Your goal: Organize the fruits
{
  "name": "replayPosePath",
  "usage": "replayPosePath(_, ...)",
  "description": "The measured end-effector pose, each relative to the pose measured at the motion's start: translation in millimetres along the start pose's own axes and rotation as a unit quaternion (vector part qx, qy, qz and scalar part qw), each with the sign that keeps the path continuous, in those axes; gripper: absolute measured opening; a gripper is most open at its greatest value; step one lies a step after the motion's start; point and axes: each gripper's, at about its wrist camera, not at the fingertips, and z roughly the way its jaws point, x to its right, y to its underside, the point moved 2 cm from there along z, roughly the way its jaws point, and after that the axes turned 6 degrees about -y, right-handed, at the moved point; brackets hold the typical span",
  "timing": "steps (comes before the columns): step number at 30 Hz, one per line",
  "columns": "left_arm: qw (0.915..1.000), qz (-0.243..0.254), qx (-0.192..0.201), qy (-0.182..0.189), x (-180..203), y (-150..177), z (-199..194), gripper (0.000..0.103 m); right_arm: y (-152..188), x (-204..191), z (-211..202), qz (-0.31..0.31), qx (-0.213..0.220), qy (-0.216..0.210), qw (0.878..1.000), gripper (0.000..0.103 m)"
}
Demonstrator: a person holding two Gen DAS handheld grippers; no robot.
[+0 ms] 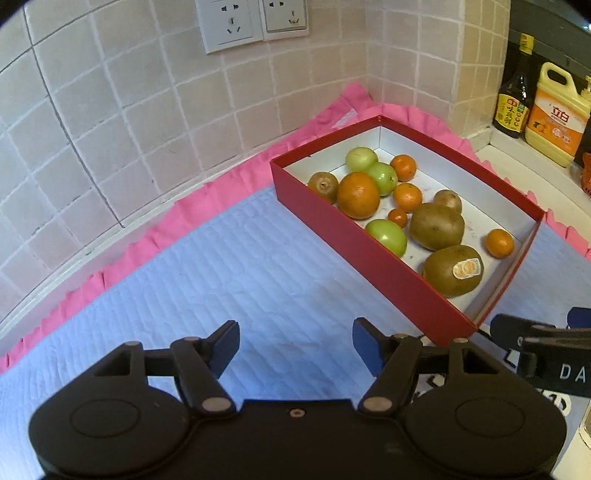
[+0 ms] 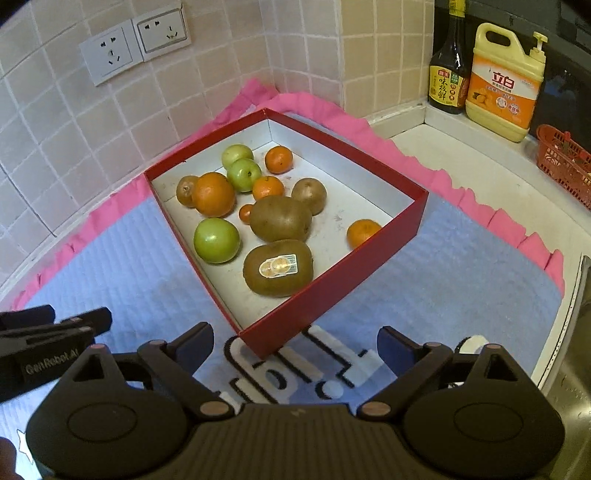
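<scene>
A red box (image 1: 369, 254) (image 2: 332, 284) with a white inside sits on a blue mat. It holds several fruits: brown kiwis, one with a sticker (image 1: 453, 270) (image 2: 277, 267), green apples (image 1: 387, 236) (image 2: 216, 240), a large orange (image 1: 357, 195) (image 2: 213, 194) and small tangerines (image 1: 499, 242) (image 2: 362, 232). My left gripper (image 1: 295, 343) is open and empty over the mat, left of the box. My right gripper (image 2: 295, 347) is open and empty just before the box's near corner.
A blue quilted mat (image 1: 221, 266) (image 2: 461, 277) with a pink frill lies on the counter against a tiled wall with sockets (image 1: 251, 22). A soy sauce bottle (image 2: 447, 74), a yellow detergent jug (image 2: 504, 85) and a red basket (image 2: 565, 166) stand at the right. A sink edge (image 2: 576, 350) shows far right.
</scene>
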Motion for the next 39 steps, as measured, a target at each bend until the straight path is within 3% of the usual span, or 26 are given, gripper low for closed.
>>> replayPosePath(39,0.9999,-0.01,0.008,0.009,-2.1,0.3,-8.7,0.08,-1.2,-5.3,-7.9,-0.007,0.001,-0.012,1.0,0.097)
